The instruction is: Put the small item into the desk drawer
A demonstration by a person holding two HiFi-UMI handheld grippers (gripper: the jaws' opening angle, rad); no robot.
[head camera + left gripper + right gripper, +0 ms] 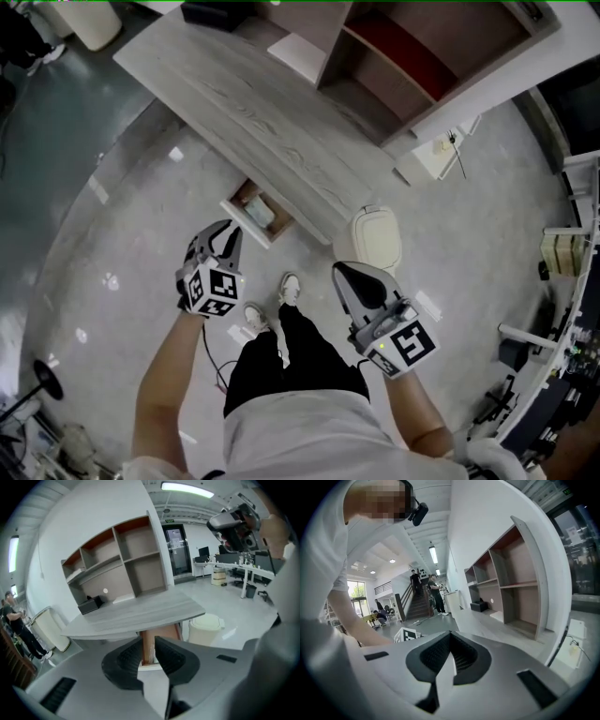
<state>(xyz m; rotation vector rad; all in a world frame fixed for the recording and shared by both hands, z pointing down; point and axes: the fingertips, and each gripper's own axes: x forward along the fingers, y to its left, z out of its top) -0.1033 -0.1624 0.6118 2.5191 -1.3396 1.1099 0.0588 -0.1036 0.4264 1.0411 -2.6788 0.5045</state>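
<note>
You had open floor [141, 246] before the drawer [259, 212], its top free beyond the desk [272, 103] edge; the bin [378, 239] stood near on your right.

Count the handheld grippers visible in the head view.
2. The left gripper is near the open drawer; the right gripper is beside the pale bin. None seems hidden.

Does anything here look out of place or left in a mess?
Only the desk drawer: it stands pulled out from under the desk, with a pale item lying inside. Nothing looks spilled or broken.
</note>
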